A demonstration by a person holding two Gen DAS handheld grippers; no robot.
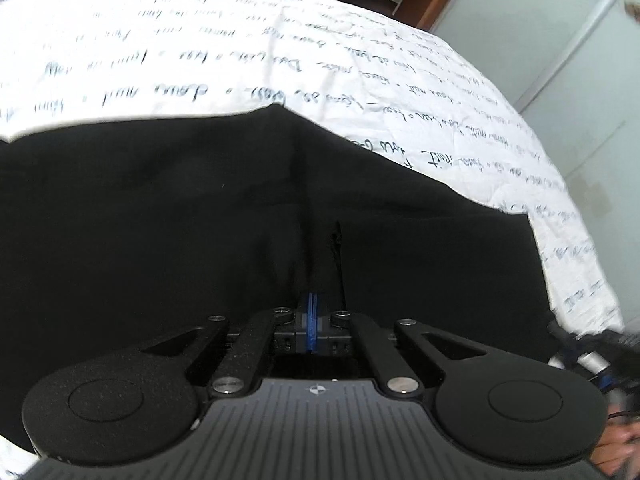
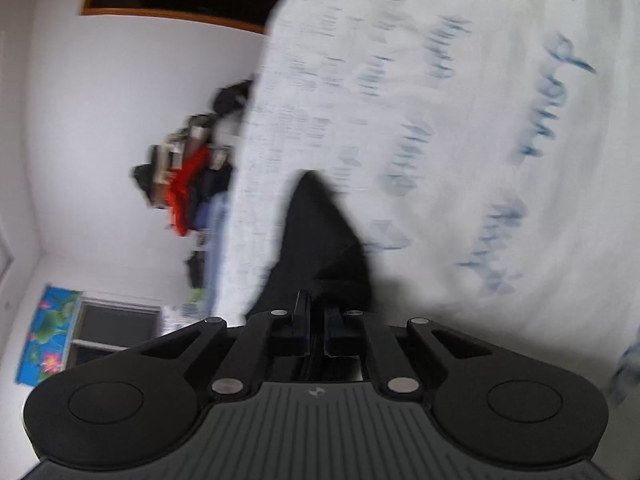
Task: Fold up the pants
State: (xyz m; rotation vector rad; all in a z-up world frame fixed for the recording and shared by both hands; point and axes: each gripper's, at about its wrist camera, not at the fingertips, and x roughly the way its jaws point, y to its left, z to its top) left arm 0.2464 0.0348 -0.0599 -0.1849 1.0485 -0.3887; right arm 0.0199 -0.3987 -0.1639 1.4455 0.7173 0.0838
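The black pants point(image 1: 200, 208) lie spread across a white bedsheet with dark script point(image 1: 200, 40). My left gripper point(image 1: 313, 300) is shut on a fold of the pants near their middle seam, its blue pads pressed together. In the right wrist view my right gripper point(image 2: 316, 308) is shut on a black pointed corner of the pants point(image 2: 316, 232), held above the sheet point(image 2: 460, 120). That view is blurred and tilted. The right gripper's body point(image 1: 588, 356) shows at the right edge of the left wrist view.
A pale wardrobe door point(image 1: 560, 40) stands beyond the bed's far right corner. In the right wrist view a pile of clothes with a red item point(image 2: 188, 184) lies by the bed's edge against a white wall, and a window with a flowered curtain point(image 2: 48, 332) is lower left.
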